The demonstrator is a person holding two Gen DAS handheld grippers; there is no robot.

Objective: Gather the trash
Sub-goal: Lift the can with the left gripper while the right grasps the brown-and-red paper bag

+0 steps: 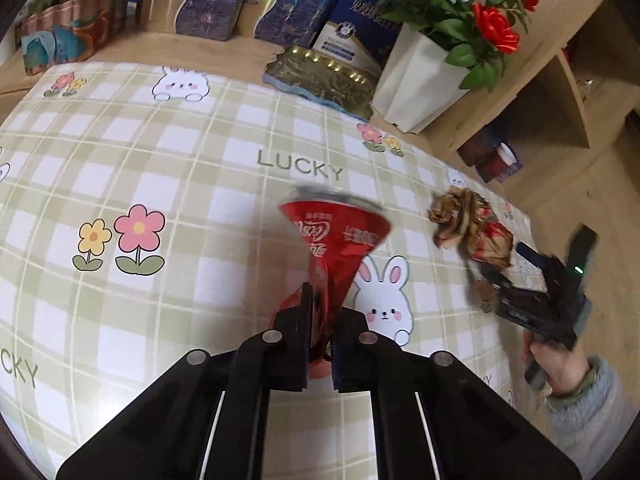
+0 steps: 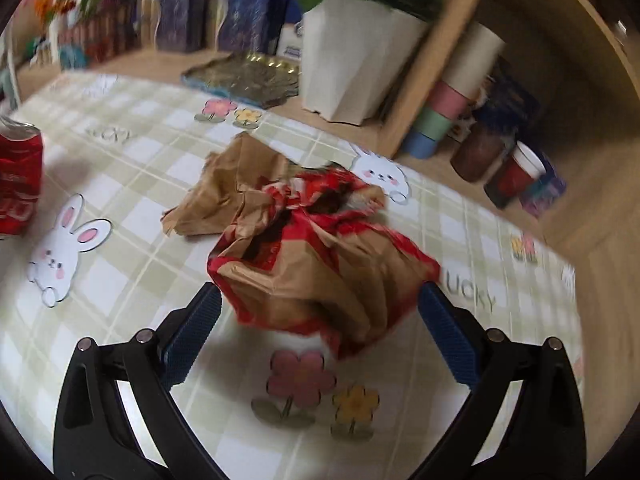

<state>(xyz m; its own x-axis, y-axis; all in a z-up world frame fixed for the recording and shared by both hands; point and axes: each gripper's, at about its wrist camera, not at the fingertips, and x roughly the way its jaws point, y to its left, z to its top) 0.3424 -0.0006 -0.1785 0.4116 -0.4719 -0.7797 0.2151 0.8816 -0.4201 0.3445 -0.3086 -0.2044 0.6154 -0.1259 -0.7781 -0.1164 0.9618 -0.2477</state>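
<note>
Left hand-held gripper (image 1: 320, 320): seen at lower centre of the left wrist view, jaws closed on a crushed red cola can (image 1: 334, 236). The can is pinched flat at its lower end between the black fingers and flares wider toward its silver rim at frame centre. It appears lifted off the tabletop (image 1: 160, 160), though contact cannot be settled.

Right hand-held gripper (image 2: 320, 320): jaws spread wide in the right wrist view, blue pads (image 2: 192, 336) on either side of a crumpled brown-and-red paper bag (image 2: 316, 256). The pads are not seen pressing on the paper. The bag lies on the tabletop at frame centre, beside a printed rabbit.

In the left wrist view the same bag (image 1: 472, 228) is noted at right of frame, with the right hand-held gripper (image 1: 496, 280) just below it, carried by a hand (image 1: 560, 364) in a grey sleeve.

The can (image 2: 18, 180) shows again at the left edge of the right wrist view.

Background, upper frame: a white pot of red roses (image 1: 420, 76), a gold-edged tray (image 1: 320, 76), and blue boxes (image 1: 224, 8) along the back. The tabletop is covered by a green checked cloth printed with rabbits and flowers.
</note>
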